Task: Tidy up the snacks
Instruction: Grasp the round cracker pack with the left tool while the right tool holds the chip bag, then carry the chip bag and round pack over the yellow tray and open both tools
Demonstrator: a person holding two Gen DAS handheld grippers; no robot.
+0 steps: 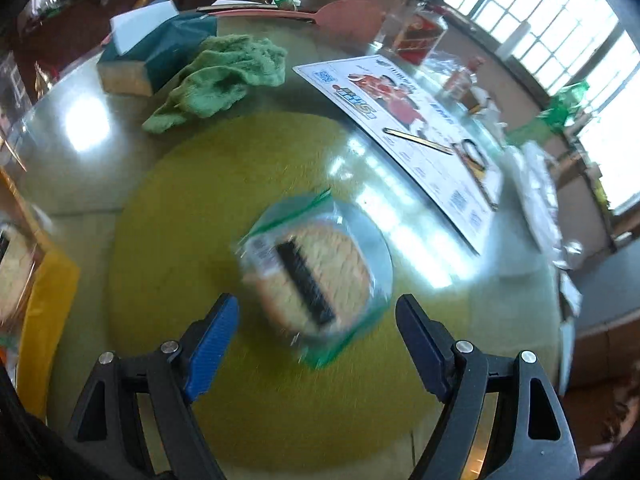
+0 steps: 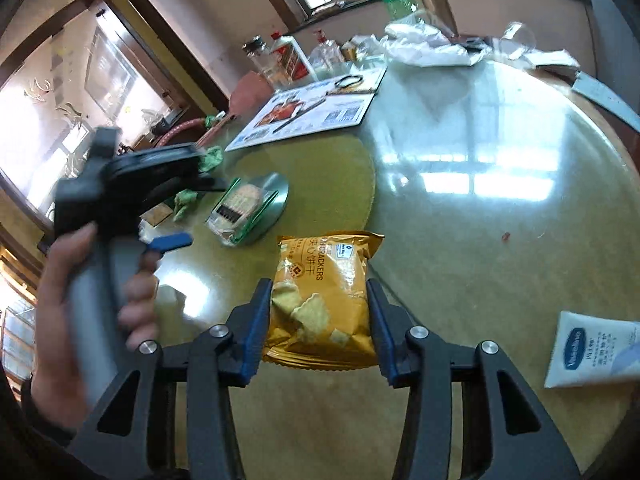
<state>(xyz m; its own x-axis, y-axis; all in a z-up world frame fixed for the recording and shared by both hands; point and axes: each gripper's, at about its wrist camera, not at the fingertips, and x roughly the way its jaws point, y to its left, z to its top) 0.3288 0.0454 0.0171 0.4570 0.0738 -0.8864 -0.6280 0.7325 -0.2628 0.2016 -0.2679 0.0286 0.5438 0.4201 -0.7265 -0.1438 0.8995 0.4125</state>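
Observation:
A clear green-edged cracker pack [image 1: 310,276] lies on a small silver plate [image 1: 376,240] on the yellow mat; it also shows in the right wrist view [image 2: 238,208] on the plate [image 2: 276,196]. My left gripper [image 1: 318,320] is open and empty, hovering just above and behind the pack. In the right wrist view the left gripper [image 2: 172,240] shows blurred, held by a hand. My right gripper [image 2: 320,300] is shut on a yellow cracker bag [image 2: 320,300], held above the table to the right of the plate.
A green cloth [image 1: 224,76], a teal tissue box [image 1: 156,52], a printed sheet [image 1: 404,120] and bottles [image 1: 416,28] sit at the far side. A Vaseline tube [image 2: 592,352] lies at the right. White plastic bags [image 2: 428,44] lie by the window.

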